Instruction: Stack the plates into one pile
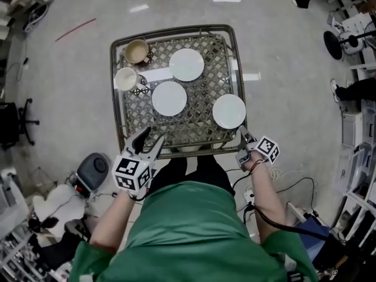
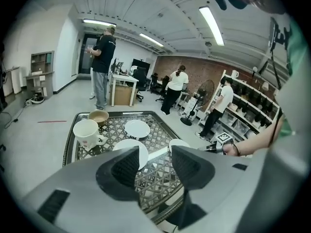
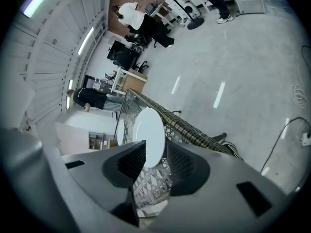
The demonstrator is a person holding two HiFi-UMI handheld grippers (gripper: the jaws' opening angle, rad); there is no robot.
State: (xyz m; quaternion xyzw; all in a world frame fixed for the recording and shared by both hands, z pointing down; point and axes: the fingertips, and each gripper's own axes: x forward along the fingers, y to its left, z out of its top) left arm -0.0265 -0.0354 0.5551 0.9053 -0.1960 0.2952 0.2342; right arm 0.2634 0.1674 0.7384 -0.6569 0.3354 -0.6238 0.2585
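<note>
Three white plates (image 1: 169,98) lie apart on the lattice table (image 1: 117,107) in the head view. In its own view the left gripper (image 2: 154,166) stands wide and empty. In its own view the right gripper (image 3: 155,162) stands half-open, the nearest plate (image 3: 149,135) just ahead, ungripped.

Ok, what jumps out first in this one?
Three white plates lie apart on the lattice table: the back plate, the middle plate and the right plate by the near right corner. A mug and a cup stand at the back left. The left gripper and the right gripper hang open and empty at the near edge.
</note>
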